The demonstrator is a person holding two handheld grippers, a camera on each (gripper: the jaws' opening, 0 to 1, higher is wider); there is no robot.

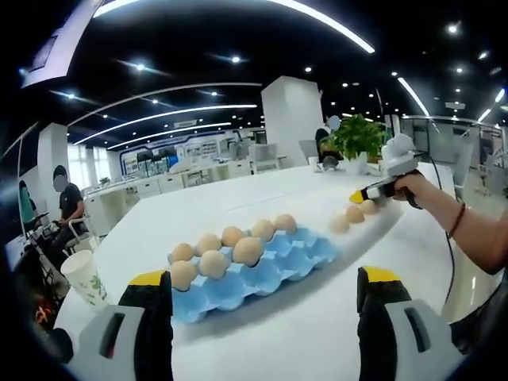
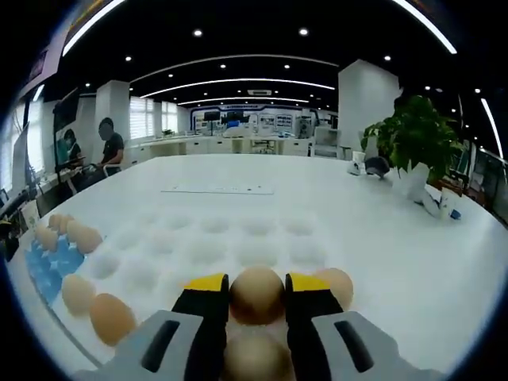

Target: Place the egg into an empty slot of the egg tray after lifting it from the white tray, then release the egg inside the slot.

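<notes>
Right gripper view: right gripper (image 2: 256, 300) pinches egg (image 2: 256, 294) at bottom centre; blue egg tray (image 2: 49, 266) lies far left. Left gripper (image 1: 264, 305) spread, nearer tray.

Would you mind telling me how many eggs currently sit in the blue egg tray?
7 show in the left gripper view's blue egg tray: four along the far row, one beyond, two nearer. Others may be hidden.

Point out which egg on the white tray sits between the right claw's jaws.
It is the egg framed by the right claw, its yellow-tipped jaws on either side of it. The other eggs lie outside the jaws: one just right, two at the tray's left edge.
</notes>
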